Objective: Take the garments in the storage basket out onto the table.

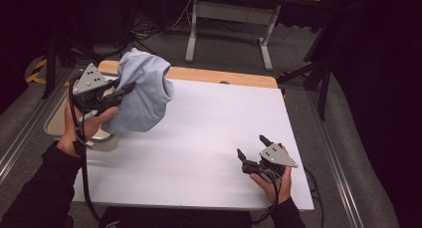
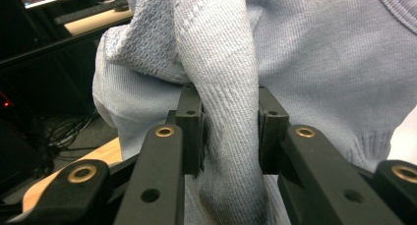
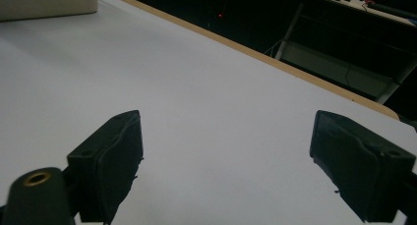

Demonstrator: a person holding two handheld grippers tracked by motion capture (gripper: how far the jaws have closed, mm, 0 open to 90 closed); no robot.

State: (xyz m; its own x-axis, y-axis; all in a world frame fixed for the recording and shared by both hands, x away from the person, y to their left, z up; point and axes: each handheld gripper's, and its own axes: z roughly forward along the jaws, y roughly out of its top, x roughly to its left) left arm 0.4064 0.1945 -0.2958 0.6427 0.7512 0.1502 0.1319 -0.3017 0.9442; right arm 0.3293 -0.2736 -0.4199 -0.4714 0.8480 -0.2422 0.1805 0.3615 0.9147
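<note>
A: Your left gripper is clamping a fold of the light blue sweater, hanging at the table's far left.
B: Right gripper?
A: You're resting it near right, jaws wide, holding nothing.

The white table lies bare from its middle to the far wooden edge, giving open passage between the two grippers. At the left edge, the hanging sweater and a beige bin beneath it block the way. The right gripper rests near the front right corner, with bare tabletop ahead of its parted jaws.
</note>
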